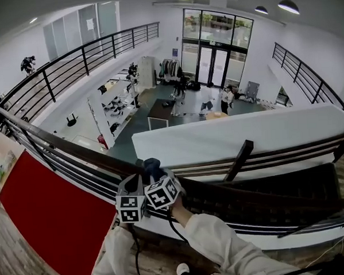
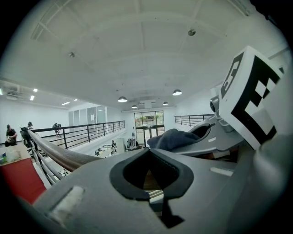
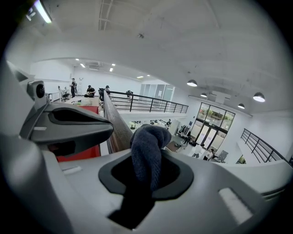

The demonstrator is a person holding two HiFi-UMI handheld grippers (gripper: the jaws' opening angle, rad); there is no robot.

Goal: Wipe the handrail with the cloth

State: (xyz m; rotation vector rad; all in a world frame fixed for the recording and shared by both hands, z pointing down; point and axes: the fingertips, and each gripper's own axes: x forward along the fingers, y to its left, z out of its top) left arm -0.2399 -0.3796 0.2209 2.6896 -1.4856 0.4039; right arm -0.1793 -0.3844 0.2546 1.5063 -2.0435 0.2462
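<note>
The brown wooden handrail [image 1: 63,146] runs from the upper left to the right across the head view, on black metal bars. A dark blue cloth [image 1: 151,164] sits on top of it, bunched between the jaws of my right gripper [image 1: 155,174], which is shut on it. In the right gripper view the cloth [image 3: 147,137] hangs out of my right gripper [image 3: 145,167] over the handrail [image 3: 116,130]. My left gripper [image 1: 134,181] is pressed close on the right one's left side. Its jaws [image 2: 149,151] stand shut and hold nothing that I can see, with the cloth [image 2: 171,137] just to their right.
A red floor mat [image 1: 44,215] lies on the left of the landing. Beyond the rail is an open drop to a lower floor with desks and people [image 1: 227,99]. A black post [image 1: 240,159] and a dark stair section [image 1: 278,194] stand to the right.
</note>
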